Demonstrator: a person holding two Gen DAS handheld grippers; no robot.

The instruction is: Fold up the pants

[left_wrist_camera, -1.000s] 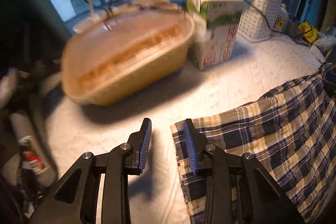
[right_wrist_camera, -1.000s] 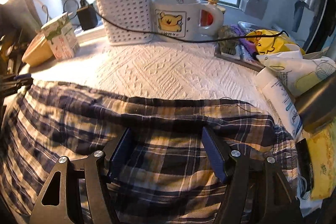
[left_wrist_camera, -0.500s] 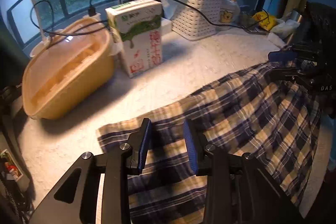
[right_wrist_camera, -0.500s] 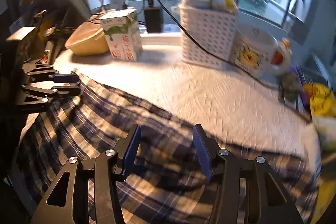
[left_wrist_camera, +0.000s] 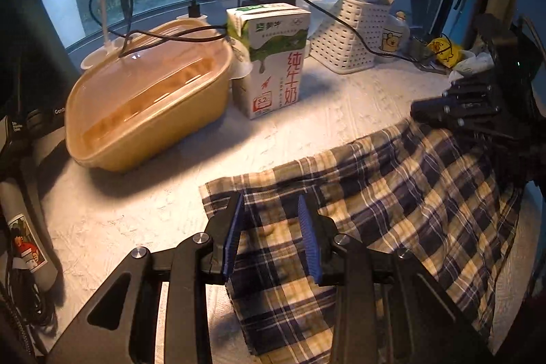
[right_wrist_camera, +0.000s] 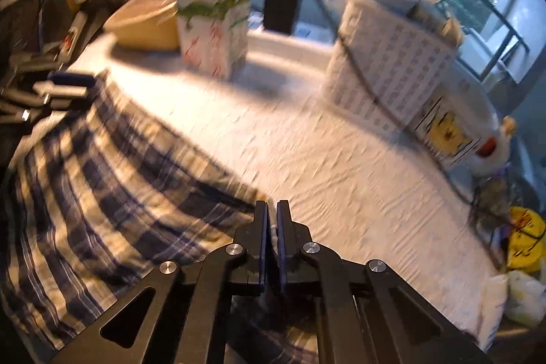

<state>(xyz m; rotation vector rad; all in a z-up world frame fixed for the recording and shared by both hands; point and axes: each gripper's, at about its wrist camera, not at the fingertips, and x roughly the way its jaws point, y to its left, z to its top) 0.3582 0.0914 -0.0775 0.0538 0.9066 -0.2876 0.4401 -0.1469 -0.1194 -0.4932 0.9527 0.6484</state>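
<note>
Blue and cream plaid pants (left_wrist_camera: 392,193) lie spread on the white textured tablecloth (left_wrist_camera: 136,210). My left gripper (left_wrist_camera: 271,197) hovers over their near left corner, jaws apart, the cloth flat beneath them and nothing pinched. In the right wrist view, which is blurred, the pants (right_wrist_camera: 102,193) fill the left side. There my right gripper (right_wrist_camera: 269,203) has its jaws together on the pants' far edge, where a fold of cloth runs up to the tips. From the left wrist view, the right gripper (left_wrist_camera: 418,110) sits at that same edge.
A tan lidded container (left_wrist_camera: 146,98), a milk carton (left_wrist_camera: 273,57) and a white basket (left_wrist_camera: 351,36) stand along the window side, with black cables across them. A bear mug (right_wrist_camera: 450,125) and yellow packets (right_wrist_camera: 522,237) crowd the right end.
My right gripper's jaws went from wide apart to closed at the pants' far edge, and the hand shifted left along it. My left gripper moved from bare tablecloth onto the pants' corner.
</note>
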